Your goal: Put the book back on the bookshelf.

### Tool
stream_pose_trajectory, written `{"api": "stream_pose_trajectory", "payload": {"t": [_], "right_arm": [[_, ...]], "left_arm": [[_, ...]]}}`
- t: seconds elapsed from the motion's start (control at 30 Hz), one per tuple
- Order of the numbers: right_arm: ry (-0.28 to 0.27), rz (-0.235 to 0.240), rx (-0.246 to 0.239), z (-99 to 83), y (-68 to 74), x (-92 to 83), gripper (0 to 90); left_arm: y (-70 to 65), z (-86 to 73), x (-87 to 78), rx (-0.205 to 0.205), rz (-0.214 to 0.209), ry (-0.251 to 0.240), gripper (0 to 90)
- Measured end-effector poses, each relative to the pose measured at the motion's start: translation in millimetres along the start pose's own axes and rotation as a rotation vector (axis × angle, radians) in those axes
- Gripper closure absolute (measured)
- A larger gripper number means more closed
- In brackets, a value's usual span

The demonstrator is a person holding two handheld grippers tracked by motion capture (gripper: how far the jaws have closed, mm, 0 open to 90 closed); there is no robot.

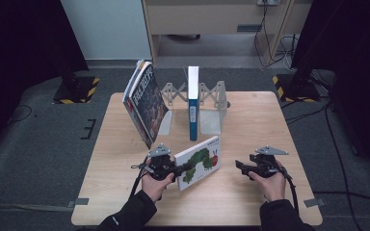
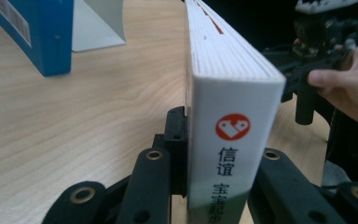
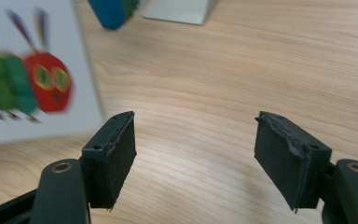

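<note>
Clamping a thick white board book (image 2: 233, 112), left hand-held gripper (image 2: 214, 154).

White caterpillar book (image 1: 200, 161), blue book (image 1: 192, 118)

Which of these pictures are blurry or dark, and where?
High view: dim, with dark corners, though the table is evenly lit. Left gripper view: the caterpillar book's spine is sharp, the blue book behind it soft. Right gripper view: the caterpillar cover is smeared, the right gripper's black fingers crisp.
</note>
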State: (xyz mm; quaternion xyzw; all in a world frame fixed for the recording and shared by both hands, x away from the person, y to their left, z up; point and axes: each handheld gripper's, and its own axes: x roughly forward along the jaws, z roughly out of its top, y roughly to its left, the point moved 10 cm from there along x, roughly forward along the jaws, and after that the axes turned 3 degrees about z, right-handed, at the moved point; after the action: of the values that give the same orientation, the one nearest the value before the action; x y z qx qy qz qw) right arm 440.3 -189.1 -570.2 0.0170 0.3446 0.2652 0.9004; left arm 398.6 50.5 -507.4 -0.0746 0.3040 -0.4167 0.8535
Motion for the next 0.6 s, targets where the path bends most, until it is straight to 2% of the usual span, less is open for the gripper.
{"api": "stream_pose_trajectory", "payload": {"t": [0.1, 0.3, 0.4, 0.53, 0.6], "right_arm": [[0.048, -0.039, -0.007, -8.2, -13.0, 1.0, 24.6], [0.096, -0.089, -0.014, -15.8, -28.8, 2.2, 21.5], [0.106, -0.101, -0.012, -17.9, -31.5, 3.1, 20.5], [0.152, -0.113, -0.024, -26.3, -36.0, 5.6, 17.0], [0.152, -0.118, -0.030, -27.0, -36.6, 5.8, 16.4]], "left_arm": [[1.0, 5.9, -4.4, -0.002, 0.009, -0.018, 74.5], [3.5, 19.3, -11.0, -0.011, 0.030, -0.060, 74.5], [3.9, 24.4, -10.5, -0.007, 0.036, -0.065, 74.5], [2.4, 32.8, -10.4, 0.005, 0.042, -0.078, 74.5], [1.5, 36.9, -11.6, 0.007, 0.042, -0.085, 74.5]]}}
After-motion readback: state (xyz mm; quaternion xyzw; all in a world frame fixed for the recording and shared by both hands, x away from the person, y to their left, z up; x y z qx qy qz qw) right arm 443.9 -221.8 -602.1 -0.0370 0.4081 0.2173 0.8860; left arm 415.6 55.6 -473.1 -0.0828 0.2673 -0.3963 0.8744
